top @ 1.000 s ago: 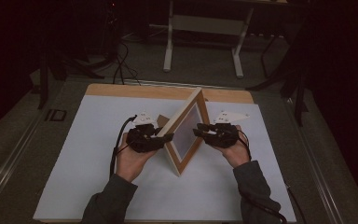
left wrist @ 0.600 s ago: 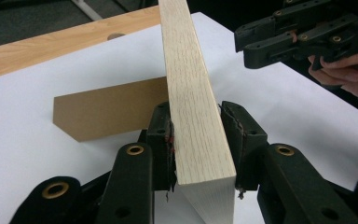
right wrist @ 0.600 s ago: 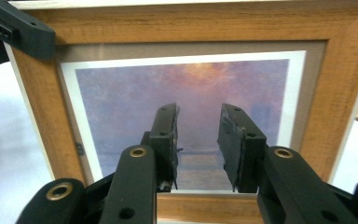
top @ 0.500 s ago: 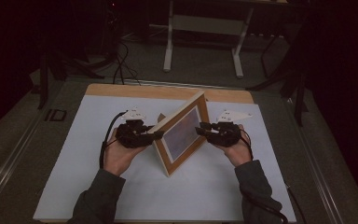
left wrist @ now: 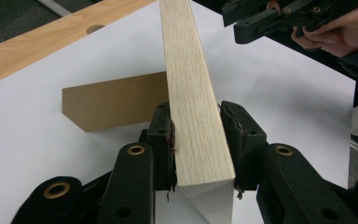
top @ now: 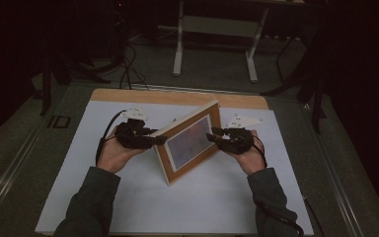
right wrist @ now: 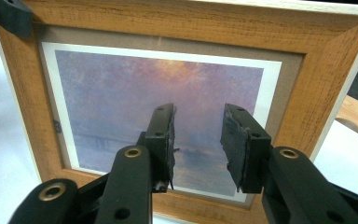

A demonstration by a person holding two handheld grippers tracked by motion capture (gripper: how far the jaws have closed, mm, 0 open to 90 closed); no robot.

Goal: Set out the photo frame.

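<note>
The picture frame [top: 190, 145] stands propped on the worktop [top: 79, 197]. The left tongs [left wrist: 196, 140], just narrowed, clasp its edge; the right tongs [right wrist: 196, 144] hang released before its glass. Letting go remains.

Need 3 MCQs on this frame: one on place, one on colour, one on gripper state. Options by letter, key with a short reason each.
1. Where does the picture frame stand?
A. upright on the white table cover, between the two grippers
B. flat on the floor
C. on a shelf behind the table

2. What colours fill the print in the frame?
A. bright green
B. hazy purple and pink
C. black and white

3. How does the left gripper stand to the frame?
A. well away from it
B. jaws on either side of the frame's edge
C. shut on a cable

Key: 1 A, the high view shows it standing on the cover between both hands. 2 B, the right gripper view shows a purple-pink sky. 3 B, the left gripper view shows the pale wooden edge between the pads.
</note>
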